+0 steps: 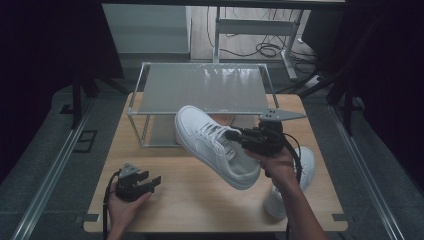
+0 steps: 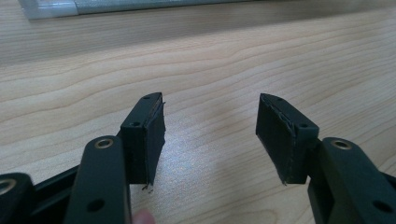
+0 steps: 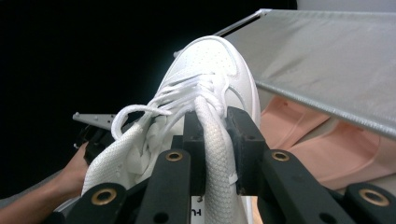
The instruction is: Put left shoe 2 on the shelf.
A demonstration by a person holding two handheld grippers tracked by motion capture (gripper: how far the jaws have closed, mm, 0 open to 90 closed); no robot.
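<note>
Shoe point(image 1: 215, 145) is up off the table point(image 1: 200, 205), held in the air over its middle, toe pointing away from the person toward the rack point(image 1: 202, 90), sole facing down and to the right. White, laced, low-top.

Largest first:
- Table: light wood, person's forearms come in from the near edge.
- Rack: metal frame with a grey flat top shelf, at the far edge of the table. Toe of the held shoe sits just in front of and over its near edge. In the right gripper view something pink point(image 3: 322, 149) lies under the shelf; cannot tell what it is.
- Second shoe point(image 1: 295, 185): white, lying on the table at the right, partly hidden behind the right forearm.
- Right gripper point(image 1: 240, 139): at the heel end of the held shoe, to its right. Jaws are pinched narrow on the shoe's collar/tongue edge; the right gripper view shows white mesh fabric squeezed between both pads, laces point(image 3: 187, 95) just beyond, toe box farthest out. Grip sits at the rear opening, so the shoe hangs forward from the jaws.
- Left gripper point(image 1: 150, 184): near left part of the table, well apart from both shoes, resting low at the tabletop. Jaws spread wide, bare wood between the pads point(image 2: 152, 135), nothing in them. A fingertip shows at the bottom edge of the left gripper view.
</note>
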